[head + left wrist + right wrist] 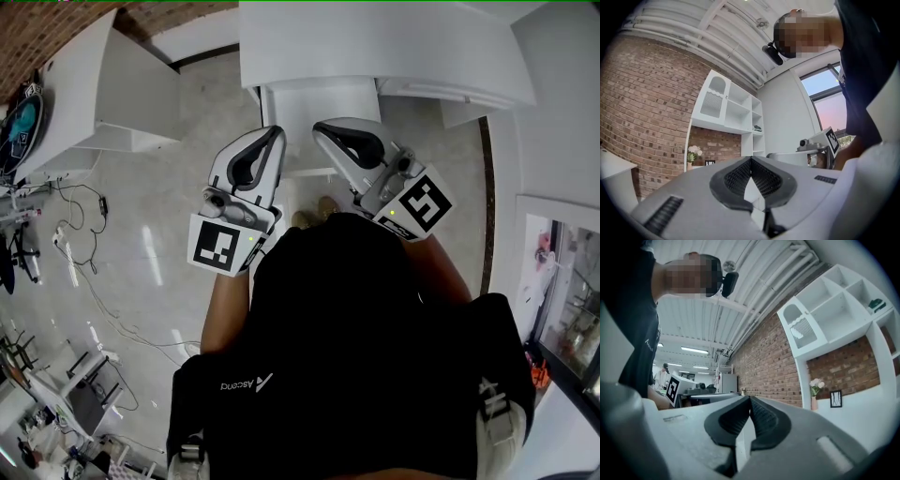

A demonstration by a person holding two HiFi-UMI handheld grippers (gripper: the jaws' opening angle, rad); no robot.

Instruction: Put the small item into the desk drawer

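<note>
Both grippers are held up close in front of the person's chest in the head view. My left gripper point(269, 139) is shut with nothing between its jaws, and its ribbed pads point(740, 176) meet at the tip. My right gripper point(326, 131) is likewise shut and empty, pads point(760, 416) pressed together. Just beyond the two tips is a white drawer unit point(319, 103) under the front of the white desk point(375, 42); I cannot tell whether a drawer is open. No small item shows in any view. Each gripper view catches the other gripper's marker cube point(833, 139) point(673, 386).
A white cabinet point(103, 94) stands at the left over a glossy floor with cables point(84, 244). A window point(562, 300) is at the right. Both gripper views look up at a brick wall, a white wall shelf point(731, 105) and a flower vase point(814, 387).
</note>
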